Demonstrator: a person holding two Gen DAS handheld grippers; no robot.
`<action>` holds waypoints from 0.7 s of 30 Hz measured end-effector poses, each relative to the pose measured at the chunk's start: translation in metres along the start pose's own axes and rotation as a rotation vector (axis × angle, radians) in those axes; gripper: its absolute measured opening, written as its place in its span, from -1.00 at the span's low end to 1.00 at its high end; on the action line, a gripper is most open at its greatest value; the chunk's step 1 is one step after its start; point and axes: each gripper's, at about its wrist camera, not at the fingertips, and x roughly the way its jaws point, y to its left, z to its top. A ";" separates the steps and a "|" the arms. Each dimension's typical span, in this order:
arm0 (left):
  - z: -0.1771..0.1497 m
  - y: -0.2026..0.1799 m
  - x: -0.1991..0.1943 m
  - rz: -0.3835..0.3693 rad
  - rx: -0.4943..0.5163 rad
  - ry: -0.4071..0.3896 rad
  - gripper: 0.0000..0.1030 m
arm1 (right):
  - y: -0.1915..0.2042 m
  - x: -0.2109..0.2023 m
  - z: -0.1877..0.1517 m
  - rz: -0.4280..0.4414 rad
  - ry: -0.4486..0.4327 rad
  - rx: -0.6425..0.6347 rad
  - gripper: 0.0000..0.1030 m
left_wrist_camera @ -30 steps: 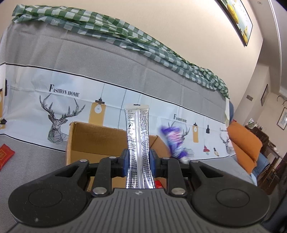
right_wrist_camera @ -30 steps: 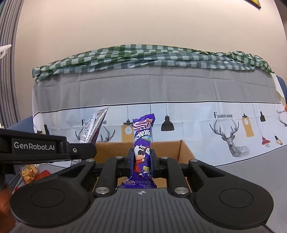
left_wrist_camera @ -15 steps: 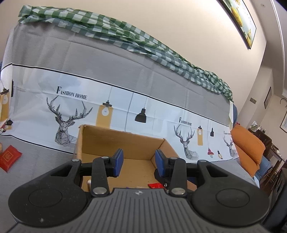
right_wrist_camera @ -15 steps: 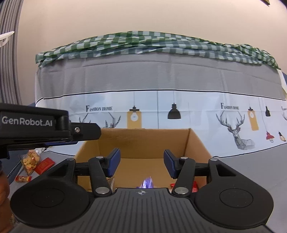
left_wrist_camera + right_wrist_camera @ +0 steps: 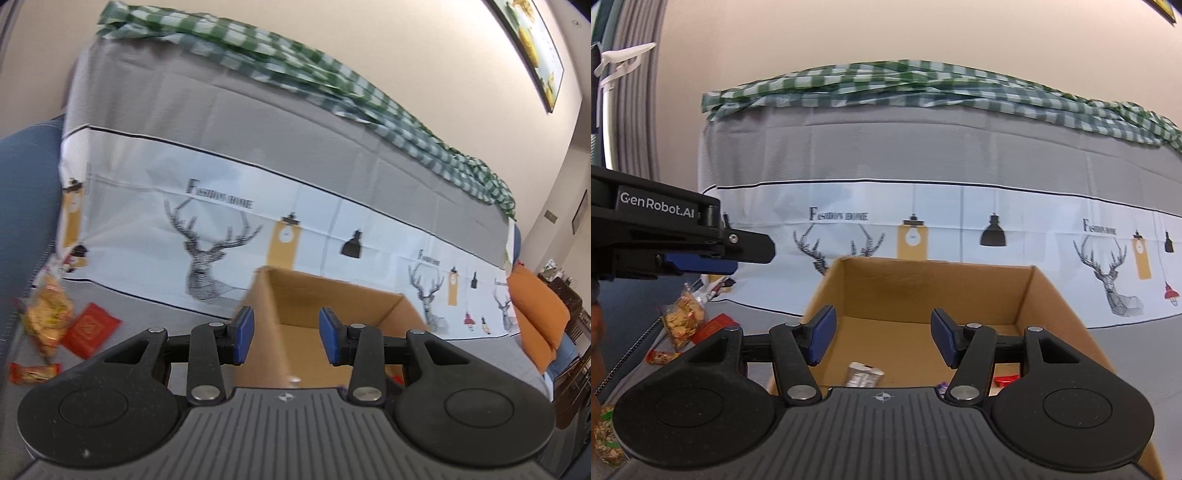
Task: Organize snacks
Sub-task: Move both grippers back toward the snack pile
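Both my grippers are empty now: a second ago the left gripper [image 5: 283, 334] pinched a silver packet and the right gripper [image 5: 880, 340] a purple one, and now the fingers of each stand spread with nothing between them. The silver packet [image 5: 864, 373] lies on the floor of the cardboard box [image 5: 1049, 295] just beyond and below my right fingers, and a scrap of purple wrapper [image 5: 942, 386] and a red wrapper [image 5: 1006, 380] show low by the right fingertip [image 5: 943, 338], so I judge this pair is put away. My left gripper has swung leftward; the box's near corner now sits between its fingers, and the loose snacks come into sight far to the left of them: a bag of yellow crackers [image 5: 46, 317], a flat red packet [image 5: 90, 328] beside it and a small red-and-yellow bar [image 5: 35, 372] nearest me, all on the grey cloth [image 5: 166, 321]. These still need collecting, I think. In the right view the left gripper juts in from the left above that same pile. The box wall stands between my left fingers and the pile, so I would go round it. Behind hangs a deer-printed cover [image 5: 923, 221] under a green checked cloth [image 5: 923, 85].
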 end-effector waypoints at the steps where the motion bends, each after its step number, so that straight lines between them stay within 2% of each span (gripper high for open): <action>1: 0.001 0.008 -0.004 0.007 -0.001 0.001 -0.17 | 0.005 0.000 0.000 0.007 0.000 -0.006 0.15; 10: 0.016 0.087 -0.047 0.106 -0.082 -0.025 -0.17 | 0.062 -0.005 -0.007 0.067 -0.041 -0.073 0.15; 16: 0.021 0.129 -0.073 0.175 -0.147 -0.044 -0.17 | 0.116 -0.005 -0.026 0.180 -0.069 -0.143 0.18; 21: 0.022 0.143 -0.084 0.193 -0.151 -0.041 -0.17 | 0.161 0.005 -0.053 0.296 0.002 -0.187 0.25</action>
